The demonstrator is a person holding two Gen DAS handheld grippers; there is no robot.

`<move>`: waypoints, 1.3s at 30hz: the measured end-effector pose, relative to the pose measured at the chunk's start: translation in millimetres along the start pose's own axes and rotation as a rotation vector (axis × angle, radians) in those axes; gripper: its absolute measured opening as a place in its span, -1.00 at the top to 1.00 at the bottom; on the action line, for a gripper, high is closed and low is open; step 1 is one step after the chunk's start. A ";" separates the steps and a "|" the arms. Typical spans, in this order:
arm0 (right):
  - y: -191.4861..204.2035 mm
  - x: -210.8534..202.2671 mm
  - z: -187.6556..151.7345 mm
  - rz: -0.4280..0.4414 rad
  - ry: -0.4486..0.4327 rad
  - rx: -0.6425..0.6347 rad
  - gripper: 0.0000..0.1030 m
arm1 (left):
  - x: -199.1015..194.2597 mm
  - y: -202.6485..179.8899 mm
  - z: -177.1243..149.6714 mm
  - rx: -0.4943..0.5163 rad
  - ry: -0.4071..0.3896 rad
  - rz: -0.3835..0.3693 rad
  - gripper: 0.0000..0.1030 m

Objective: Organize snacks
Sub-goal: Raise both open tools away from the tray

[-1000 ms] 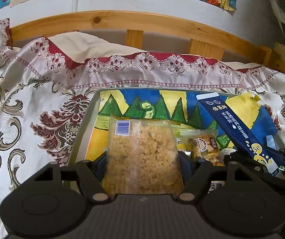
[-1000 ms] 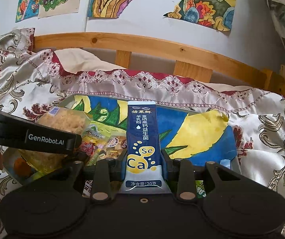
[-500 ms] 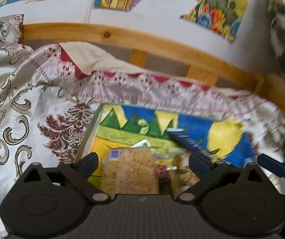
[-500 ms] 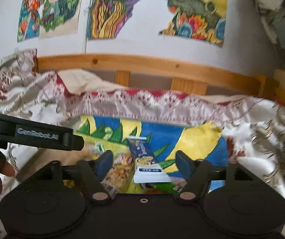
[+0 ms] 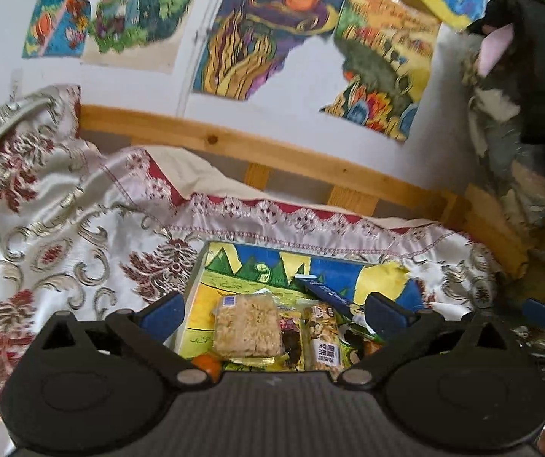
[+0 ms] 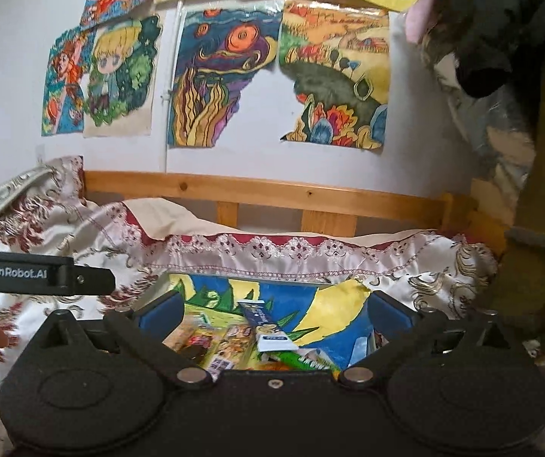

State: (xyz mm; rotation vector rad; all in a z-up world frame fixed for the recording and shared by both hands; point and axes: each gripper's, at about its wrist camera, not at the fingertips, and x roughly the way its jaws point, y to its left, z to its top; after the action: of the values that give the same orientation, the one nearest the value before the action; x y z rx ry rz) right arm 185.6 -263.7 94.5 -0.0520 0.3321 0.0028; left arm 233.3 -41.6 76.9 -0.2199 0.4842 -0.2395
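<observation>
Both grippers [image 5: 272, 314] [image 6: 274, 312] (jaws just spread) hang over snacks [image 5: 247, 325].

— What is the right tool [image 6: 274, 314] doing?

— Its jaws have just been opening and are standing wide, with nothing between them. The blue sachet [image 6: 266, 325] is lying free below, on the painted tray [image 6: 333, 304].

— What else is sitting in the tray?

— A nut bar packet [image 6: 230, 342] and a green wrapper [image 6: 303, 361], just beside the sachet.

— And around it?

— The tray is resting on a patterned bedspread [image 6: 93, 236]; the left tool [image 6: 40, 272] is reaching in from the left edge.
</observation>
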 end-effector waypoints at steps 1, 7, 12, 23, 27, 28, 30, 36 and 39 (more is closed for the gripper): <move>3.1 -7.5 0.2 -0.002 -0.002 0.000 -0.98 | -10.1 -0.1 -1.4 0.006 -0.012 -0.002 -0.99; 22.0 -55.0 -4.6 0.003 -0.017 0.004 -0.98 | -58.0 -0.4 -13.6 0.038 -0.062 -0.003 -0.99; 31.5 -84.0 -16.8 0.002 -0.001 0.017 -0.98 | -88.7 -0.7 -30.9 0.080 -0.082 0.028 -0.99; 40.6 -120.9 -43.9 -0.008 0.028 0.008 -0.98 | -127.0 -1.2 -64.2 0.119 -0.070 0.083 -0.99; 42.8 -129.1 -55.4 -0.003 0.051 0.008 -0.98 | -134.6 0.3 -77.1 0.122 -0.052 0.104 -0.99; 43.3 -130.8 -58.9 -0.002 0.058 0.008 -0.98 | -136.0 1.3 -80.8 0.123 -0.046 0.111 -0.99; 44.4 -132.9 -64.8 0.001 0.072 0.011 -0.98 | -138.0 3.1 -88.6 0.125 -0.033 0.126 -0.99; 50.2 -137.1 -77.8 0.012 0.095 0.006 -0.98 | -140.6 9.4 -105.6 0.132 0.003 0.158 -0.99; 51.4 -136.0 -82.1 0.011 0.103 0.007 -0.98 | -139.8 13.0 -111.2 0.128 0.010 0.170 -0.99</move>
State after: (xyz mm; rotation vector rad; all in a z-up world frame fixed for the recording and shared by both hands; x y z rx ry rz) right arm 29.8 -215.8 58.8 -0.0435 0.4352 0.0095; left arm 61.9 -7.2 37.9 -0.0523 0.4930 -0.1054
